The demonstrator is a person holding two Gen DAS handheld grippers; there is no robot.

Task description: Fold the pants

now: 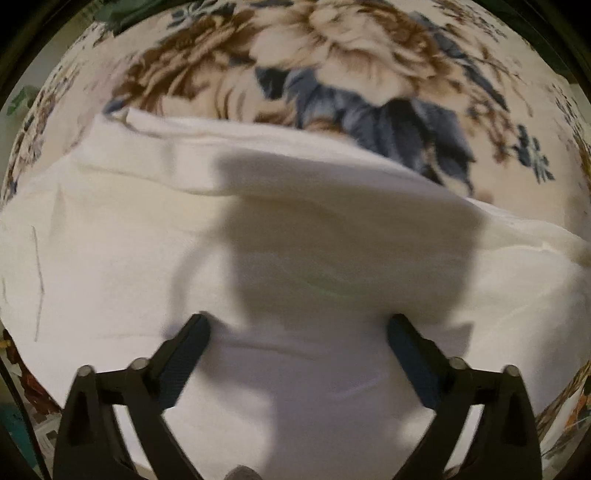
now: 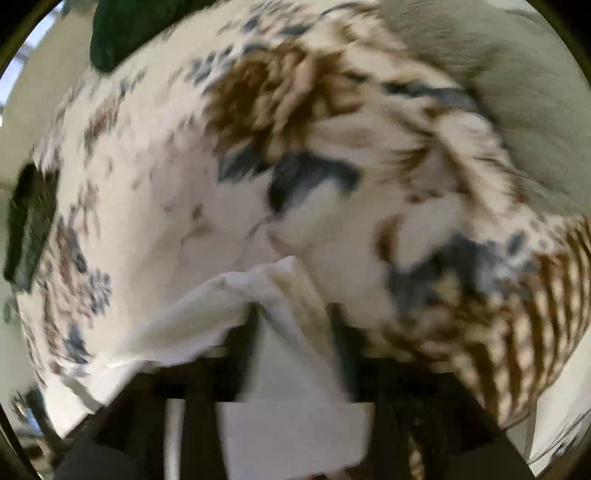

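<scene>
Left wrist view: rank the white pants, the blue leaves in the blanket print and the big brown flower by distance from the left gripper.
From the left gripper, open:
1. White pants, directly under the fingers.
2. Blue leaves, beyond the pants' far edge, right.
3. Brown flower, top, farthest.

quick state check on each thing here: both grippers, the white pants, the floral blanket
left gripper: open, jaws wide apart over the cloth, holding nothing
right gripper: shut on a bunched edge of the pants; view blurred
white pants: spread out, far edge folded over
floral blanket: lying under the pants
</scene>
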